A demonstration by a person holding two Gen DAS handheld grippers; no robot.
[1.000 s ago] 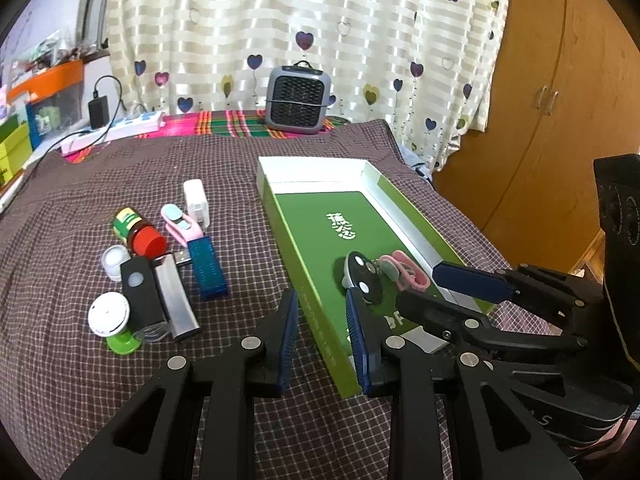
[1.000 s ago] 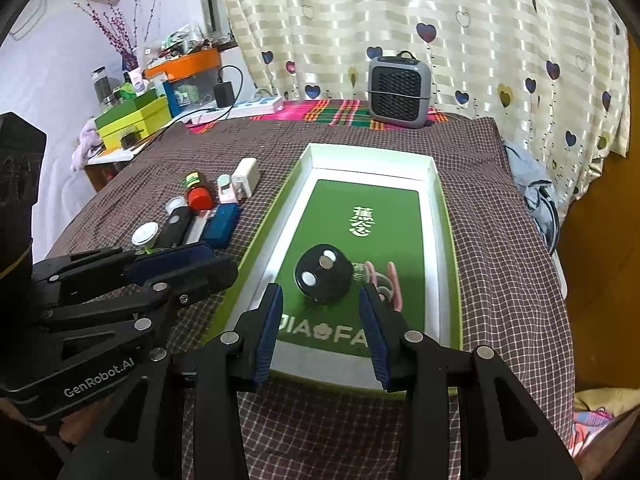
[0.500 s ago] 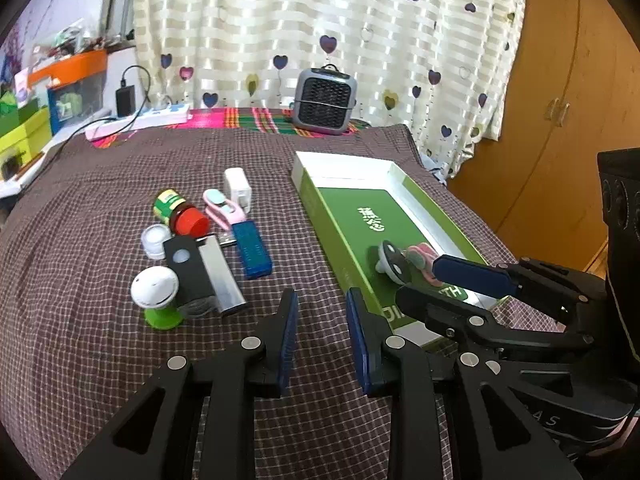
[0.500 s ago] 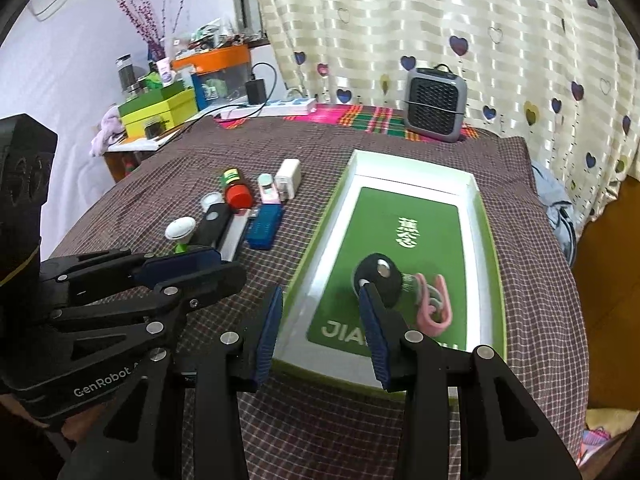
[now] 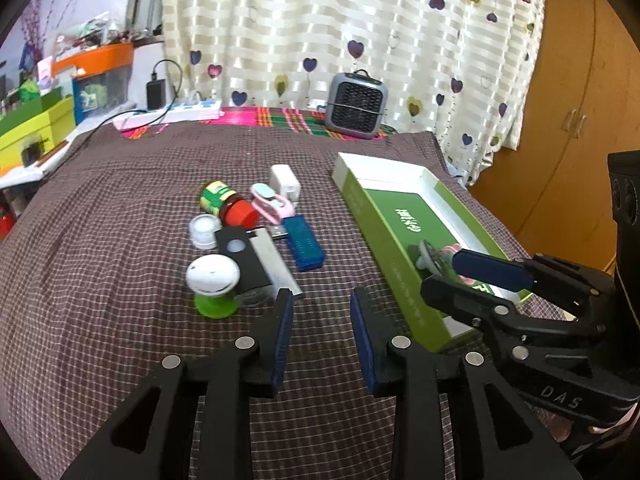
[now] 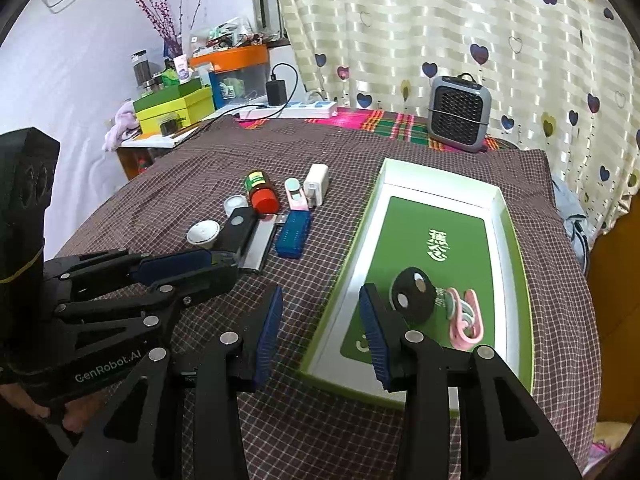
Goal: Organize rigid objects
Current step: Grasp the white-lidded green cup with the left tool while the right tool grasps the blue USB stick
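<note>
Left gripper hangs over bare cloth, its empty fingers opening, just right of the clutter. Right gripper hovers at the tray near-left edge, fingers moderately apart, empty. Black disc and pink clip lie inside the tray.

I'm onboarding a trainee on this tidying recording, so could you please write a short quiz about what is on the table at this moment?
1. True or false: the green box already has items lying inside it.
2. Which lies directly beside the blue translucent case, on the side away from the box?
A. the grey heater
B. the silver bar
C. the power strip
3. Fill in: the jar lying on its side has a ___ cap.

Key
1. True: a black round item and a pink clip lie in it.
2. B
3. red
</note>
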